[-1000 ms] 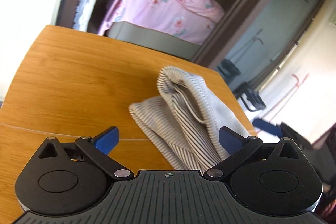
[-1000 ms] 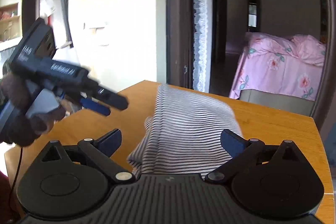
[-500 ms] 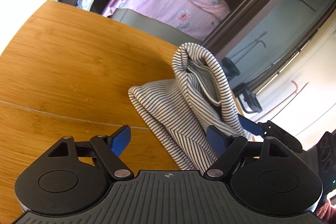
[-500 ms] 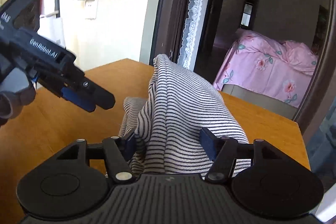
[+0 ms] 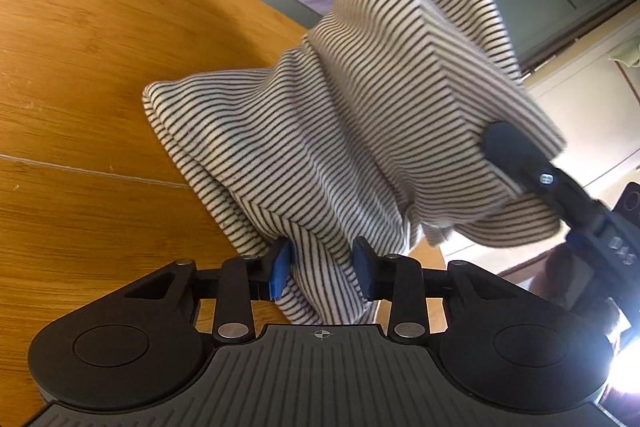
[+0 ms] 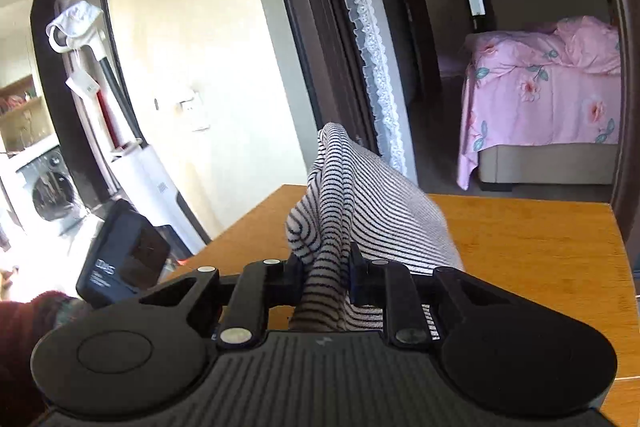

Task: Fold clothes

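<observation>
A black-and-white striped garment (image 5: 360,115) is bunched up and partly lifted off the wooden table (image 5: 80,67). My left gripper (image 5: 322,263) is shut on its near lower edge, blue pads pressed into the fabric. In the left wrist view, my right gripper (image 5: 516,159) holds the cloth's raised right side. My right gripper (image 6: 326,273) is shut on a fold of the striped garment (image 6: 360,195), which rises in a ridge ahead of it. The back of the left gripper's body (image 6: 124,255) shows at lower left in the right wrist view.
The wooden table (image 6: 540,239) ends at its far edge before a doorway with a lace curtain (image 6: 360,27). A bed with a pink floral cover (image 6: 540,87) stands in the room beyond. A washing machine (image 6: 48,187) sits far left.
Both grippers went from open to shut on the striped garment. The cloth has been raised off the table and bunched higher.
</observation>
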